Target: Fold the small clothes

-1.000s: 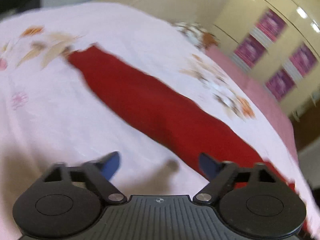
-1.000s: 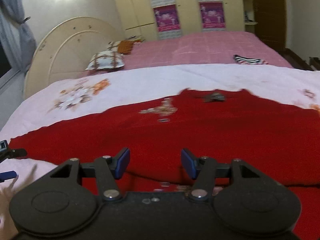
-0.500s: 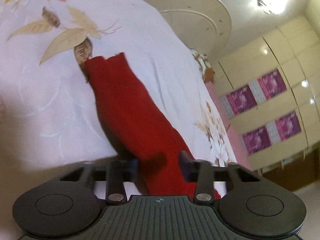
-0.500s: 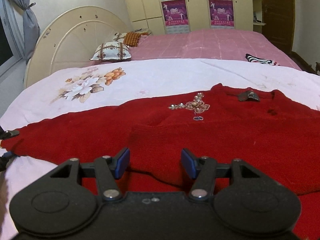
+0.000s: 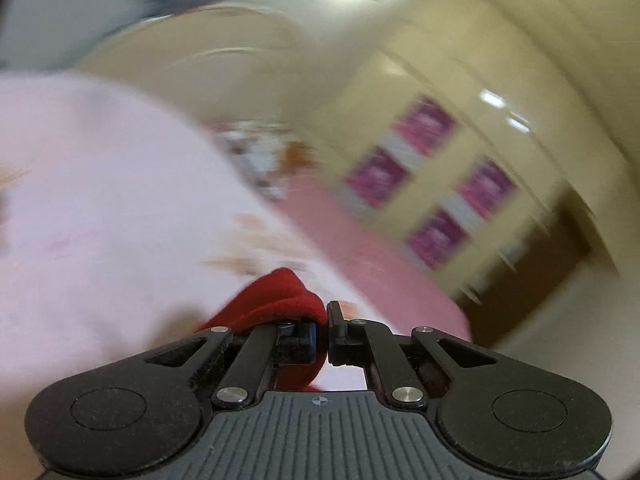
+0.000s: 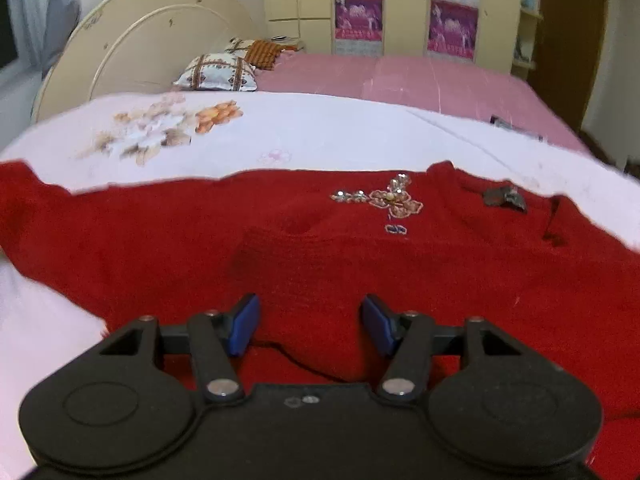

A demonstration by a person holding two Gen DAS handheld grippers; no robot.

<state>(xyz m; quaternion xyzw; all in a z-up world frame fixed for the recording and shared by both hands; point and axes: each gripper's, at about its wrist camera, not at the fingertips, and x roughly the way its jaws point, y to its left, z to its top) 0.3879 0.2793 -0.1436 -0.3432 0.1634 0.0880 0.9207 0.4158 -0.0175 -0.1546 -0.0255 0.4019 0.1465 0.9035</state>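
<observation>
A red knit sweater (image 6: 360,252) with a beaded flower on its chest lies spread across the white floral bedsheet (image 6: 320,136). One sleeve is folded over its body. My right gripper (image 6: 310,326) is open and empty, just above the sweater's lower part. My left gripper (image 5: 323,334) is shut on the end of the sweater's other sleeve (image 5: 276,300) and holds it lifted off the sheet; the left wrist view is motion-blurred.
A pink bedcover (image 6: 420,80) lies beyond the sheet, with pillows (image 6: 218,72) by the round cream headboard (image 6: 140,40). A striped cloth (image 6: 516,126) lies at the far right. Cream wardrobes with purple posters (image 6: 452,24) stand behind.
My left gripper closed on the red sleeve end and lifted it, swinging quickly. My right gripper stayed open and moved a little closer over the sweater.
</observation>
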